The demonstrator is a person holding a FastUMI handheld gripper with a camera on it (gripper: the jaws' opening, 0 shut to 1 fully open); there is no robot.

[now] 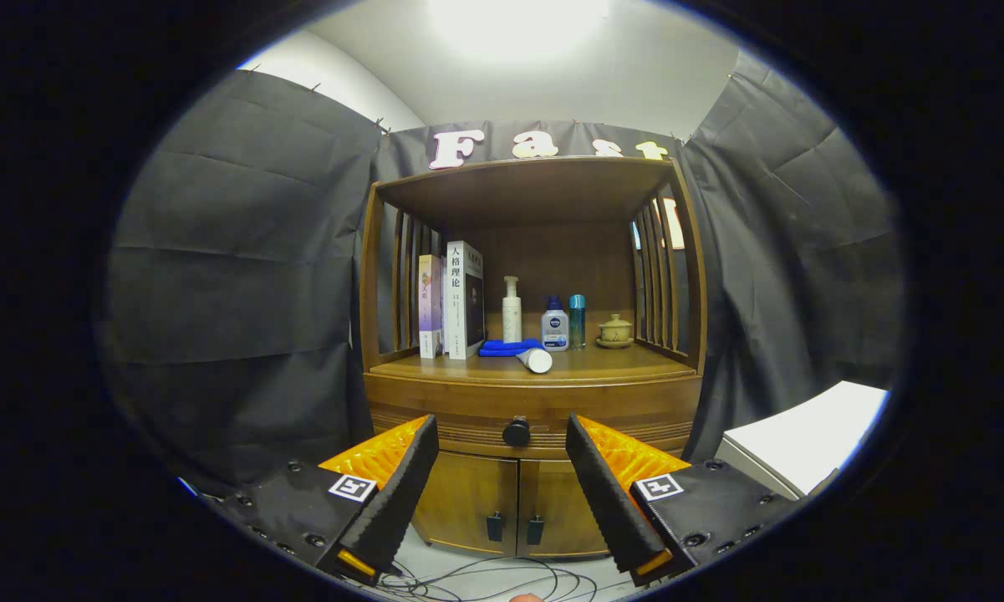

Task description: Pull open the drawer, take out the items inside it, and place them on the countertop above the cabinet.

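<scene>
One view, along the tongs (502, 468): spread wide, nothing held, aimed at the drawer (531, 415), shut, its knob (517, 431) in line between the fingers and beyond them. Bottles, a cloth (508, 347) and books on the bench (619, 364). Fitted either pre-pull or shut again after emptying; contents hidden.
</scene>
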